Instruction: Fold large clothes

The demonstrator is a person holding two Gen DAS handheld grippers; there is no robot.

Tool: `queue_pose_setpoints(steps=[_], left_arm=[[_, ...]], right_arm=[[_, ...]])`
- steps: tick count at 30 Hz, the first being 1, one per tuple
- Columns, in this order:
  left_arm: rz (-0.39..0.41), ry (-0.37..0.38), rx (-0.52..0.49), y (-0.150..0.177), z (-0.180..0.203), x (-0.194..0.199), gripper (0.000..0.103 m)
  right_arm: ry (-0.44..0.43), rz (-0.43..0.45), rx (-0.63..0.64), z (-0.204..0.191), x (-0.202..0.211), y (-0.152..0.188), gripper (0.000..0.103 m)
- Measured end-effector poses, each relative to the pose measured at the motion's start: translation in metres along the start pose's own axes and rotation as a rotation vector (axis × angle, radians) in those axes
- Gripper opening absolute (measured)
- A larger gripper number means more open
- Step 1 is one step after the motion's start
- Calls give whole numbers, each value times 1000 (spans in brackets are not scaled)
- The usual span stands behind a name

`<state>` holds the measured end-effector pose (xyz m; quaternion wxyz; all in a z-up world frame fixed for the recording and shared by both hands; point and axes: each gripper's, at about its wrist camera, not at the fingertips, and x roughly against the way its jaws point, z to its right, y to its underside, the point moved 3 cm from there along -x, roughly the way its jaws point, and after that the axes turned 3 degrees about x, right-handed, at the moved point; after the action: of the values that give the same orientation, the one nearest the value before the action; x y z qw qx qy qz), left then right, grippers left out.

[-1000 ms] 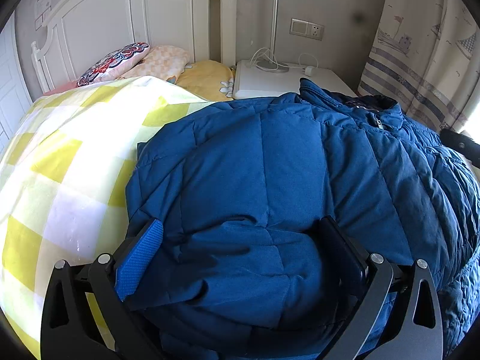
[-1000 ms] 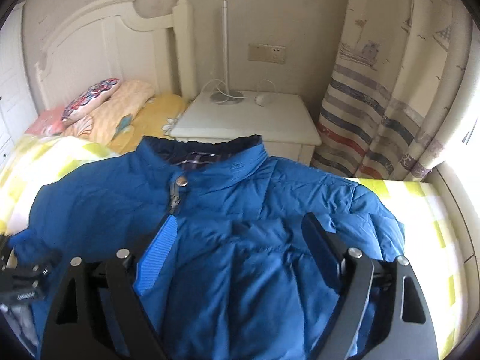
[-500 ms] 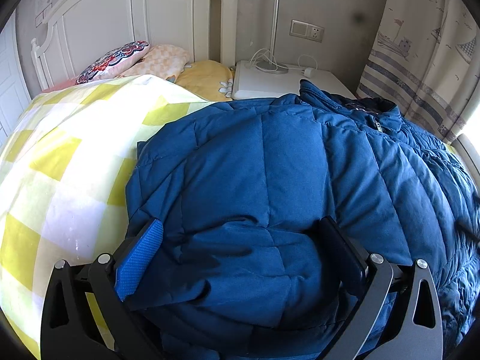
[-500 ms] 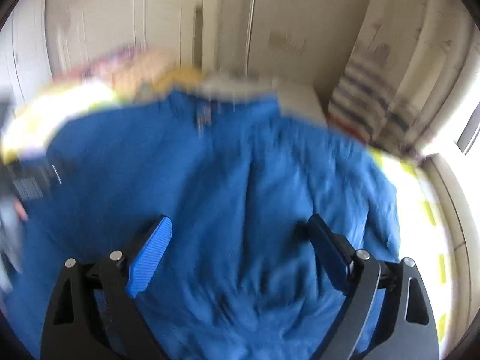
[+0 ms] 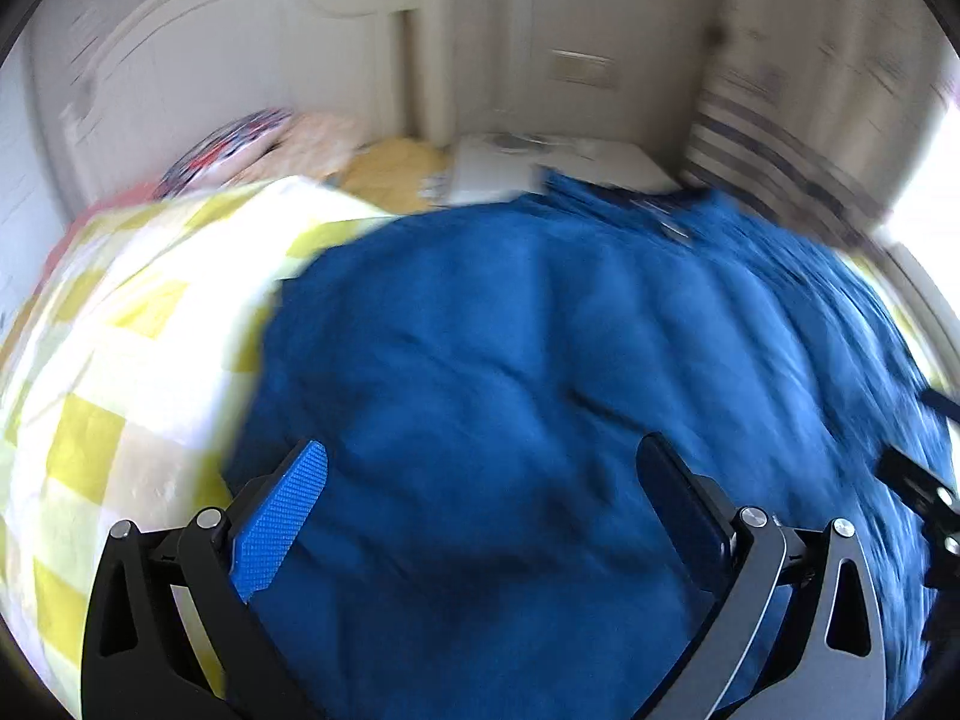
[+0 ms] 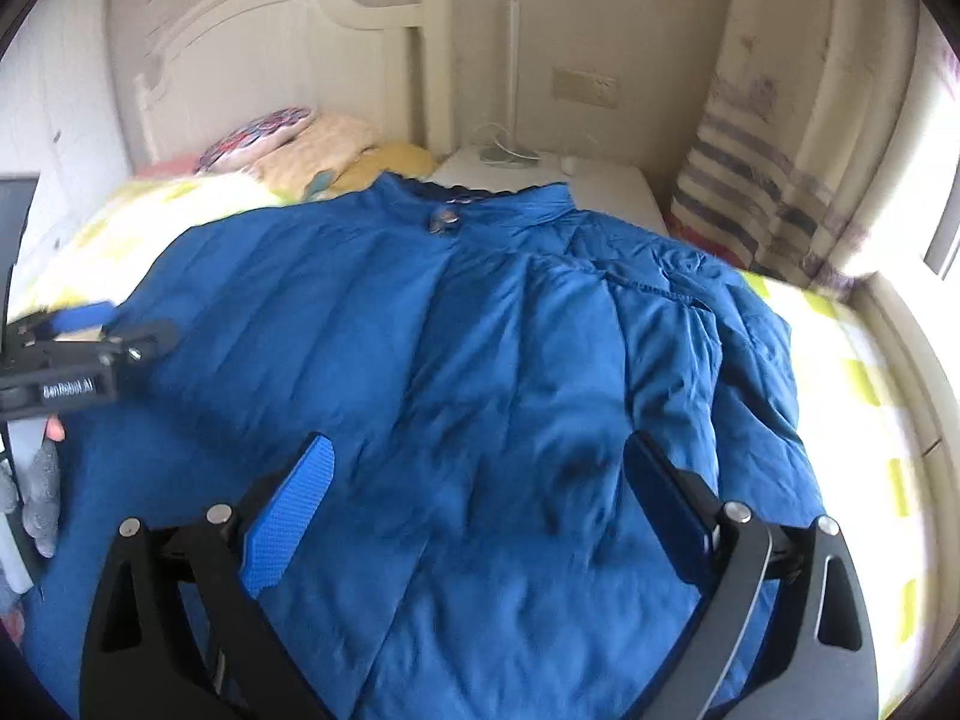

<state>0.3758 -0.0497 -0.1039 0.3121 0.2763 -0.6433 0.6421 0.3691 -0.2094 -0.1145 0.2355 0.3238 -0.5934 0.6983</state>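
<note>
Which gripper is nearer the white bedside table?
Right. The right gripper hovers over the blue padded jacket facing the white bedside table; the left gripper sits farther left.

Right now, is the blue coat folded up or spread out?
Mostly spread out: the blue coat lies wide across the bed, collar showing.

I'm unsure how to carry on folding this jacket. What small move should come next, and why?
Probably bring the right gripper down onto the right sleeve and grasp it. Its jaws are opening with nothing between them, and the jacket lies spread, front up, on the bed, sleeve not yet folded in.
</note>
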Motion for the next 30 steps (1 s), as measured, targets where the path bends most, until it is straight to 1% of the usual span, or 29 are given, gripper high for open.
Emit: queue_pose_setpoints(steps=[1, 2, 3, 4, 5, 8, 10, 12, 13, 14, 15, 16, 17, 18, 19, 21, 22, 24, 26, 27, 28, 29, 30], left_arm=[[-15, 5, -48, 11, 15, 2, 99], [-34, -3, -85, 20, 26, -2, 99], [-79, -46, -152, 33, 40, -16, 99], [-71, -71, -179, 37, 47, -21, 99], [-53, -75, -180, 36, 48, -20, 99], [-111, -45, -120, 31, 33, -17, 99], [-91, -46, -81, 35, 20, 0, 99], [-59, -45, -55, 47, 1, 20, 99], [-67, -61, -43, 58, -8, 23, 99], [-90, -73, -29, 69, -15, 21, 99], [-124, -35, 12, 77, -26, 18, 99], [-123, -5, 44, 78, -33, 22, 99], [-121, -16, 67, 78, -40, 27, 99], [-122, -54, 77, 78, -45, 31, 99], [-113, -69, 88, 80, -48, 40, 99], [-81, 17, 104, 89, -43, 67, 99], [-63, 36, 98, 94, -38, 79, 99], [-42, 55, 61, 108, -22, 97, 99], [-64, 70, -23, 129, 6, 98, 99], [-91, 42, -84, 144, 19, 91, 99], [-103, -2, -122, 154, 26, 83, 99], [-90, -8, -123, 156, 27, 82, 99], [-95, 2, -107, 154, 23, 83, 99]], right_arm=[[10, -15, 14, -3, 0, 7, 96], [15, -53, 30, -6, -7, 18, 96], [17, -105, 34, -6, -18, 29, 96], [8, -130, 24, -4, -26, 37, 97], [-12, -119, -6, 0, -26, 39, 97], [-13, -156, -23, 4, -17, 41, 97], [-2, -112, -35, 12, 2, 47, 97], [27, -103, -71, 30, 13, 61, 98], [51, -118, -83, 38, 13, 70, 98], [50, -146, -108, 48, 8, 80, 98], [15, -146, -133, 53, 8, 84, 98], [-3, -136, -152, 57, 12, 85, 98], [24, -150, -141, 56, 14, 85, 98], [45, -156, -129, 55, 17, 86, 98], [48, -143, -126, 51, 26, 86, 97], [-15, -78, -110, 39, 51, 88, 97], [-38, -52, -82, 30, 64, 92, 97], [-65, -52, -16, 13, 76, 101, 98], [-83, -74, 43, -2, 77, 115, 98], [-79, -117, 76, -12, 69, 127, 98], [-70, -151, 90, -15, 61, 137, 98], [-71, -124, 74, -13, 64, 140, 99], [-68, -130, 66, -14, 66, 141, 99]])
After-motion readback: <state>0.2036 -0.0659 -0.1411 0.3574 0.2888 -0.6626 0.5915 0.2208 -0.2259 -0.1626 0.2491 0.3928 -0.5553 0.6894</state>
